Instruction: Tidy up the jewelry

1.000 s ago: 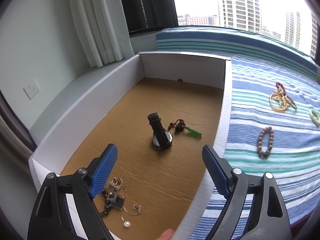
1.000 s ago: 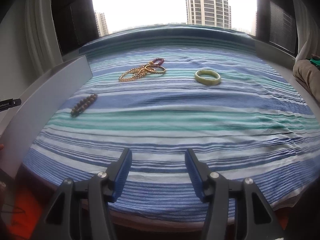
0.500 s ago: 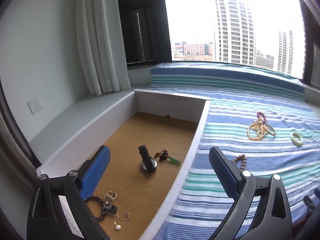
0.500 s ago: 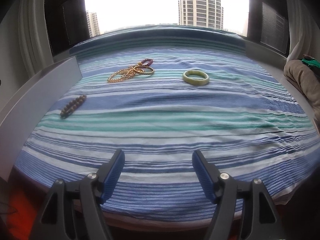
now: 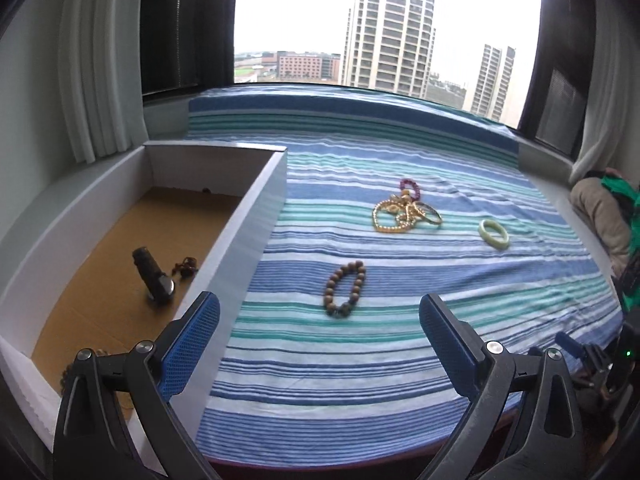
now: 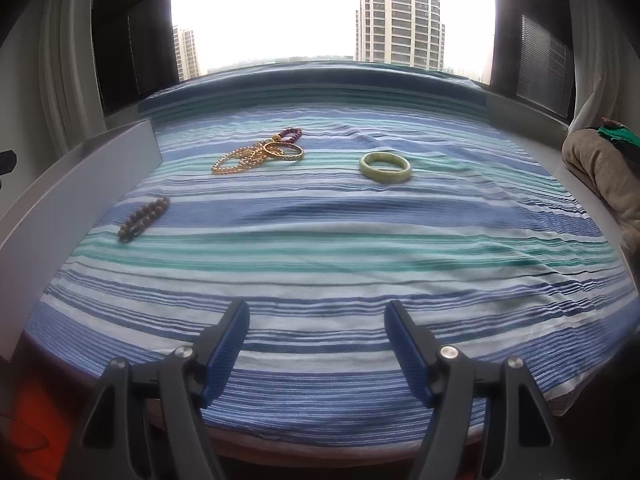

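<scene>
Overcast daylight floods through the blown-out window (image 6: 332, 12); sharp centre, fisheye-bent, dark edges.

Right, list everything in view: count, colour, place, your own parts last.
box: one, white walls, brown floor, left of the cloth
watch: one, black, standing in the box
dark red trinket: one, in the box beside the watch
striped cloth: one, blue, teal and white
wooden bead bracelet: one, brown, on the cloth near the box
gold chains and bangles: tangled pile, count unclear
purple bead bracelet: one, behind the pile
jade bangle: one, pale green, right of the pile
left tongs: open, empty
right tongs: open, empty
</scene>
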Demonstrator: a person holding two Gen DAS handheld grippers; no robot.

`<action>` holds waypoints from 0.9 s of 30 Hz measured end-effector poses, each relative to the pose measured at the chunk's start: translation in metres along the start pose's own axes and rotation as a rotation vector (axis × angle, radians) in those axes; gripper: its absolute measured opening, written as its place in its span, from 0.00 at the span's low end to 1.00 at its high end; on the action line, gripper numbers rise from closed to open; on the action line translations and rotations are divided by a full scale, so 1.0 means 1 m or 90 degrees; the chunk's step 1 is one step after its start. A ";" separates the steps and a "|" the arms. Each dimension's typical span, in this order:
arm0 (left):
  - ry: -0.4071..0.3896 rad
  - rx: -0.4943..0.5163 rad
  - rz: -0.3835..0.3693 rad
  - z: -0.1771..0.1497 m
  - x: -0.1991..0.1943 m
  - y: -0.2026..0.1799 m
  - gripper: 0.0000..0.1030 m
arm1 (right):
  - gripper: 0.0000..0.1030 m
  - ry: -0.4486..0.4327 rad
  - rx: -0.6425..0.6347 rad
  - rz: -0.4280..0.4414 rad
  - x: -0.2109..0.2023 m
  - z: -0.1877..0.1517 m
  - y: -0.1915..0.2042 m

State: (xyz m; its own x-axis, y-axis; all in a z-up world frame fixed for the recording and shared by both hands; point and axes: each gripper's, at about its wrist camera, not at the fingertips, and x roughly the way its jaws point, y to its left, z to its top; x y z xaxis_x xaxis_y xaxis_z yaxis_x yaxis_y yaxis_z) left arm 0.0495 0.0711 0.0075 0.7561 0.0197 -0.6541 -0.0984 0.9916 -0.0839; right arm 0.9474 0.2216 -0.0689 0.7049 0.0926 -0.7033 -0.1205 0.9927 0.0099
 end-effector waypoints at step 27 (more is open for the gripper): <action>0.110 0.033 -0.030 -0.020 0.044 -0.030 0.97 | 0.69 -0.006 0.009 0.004 0.000 -0.003 -0.009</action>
State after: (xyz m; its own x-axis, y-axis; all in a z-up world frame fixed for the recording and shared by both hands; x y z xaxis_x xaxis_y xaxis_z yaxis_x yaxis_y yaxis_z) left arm 0.0729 0.0400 -0.0336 0.6365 -0.0449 -0.7699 -0.0285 0.9963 -0.0816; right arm 0.9462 0.2125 -0.0711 0.7103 0.1000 -0.6967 -0.1155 0.9930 0.0248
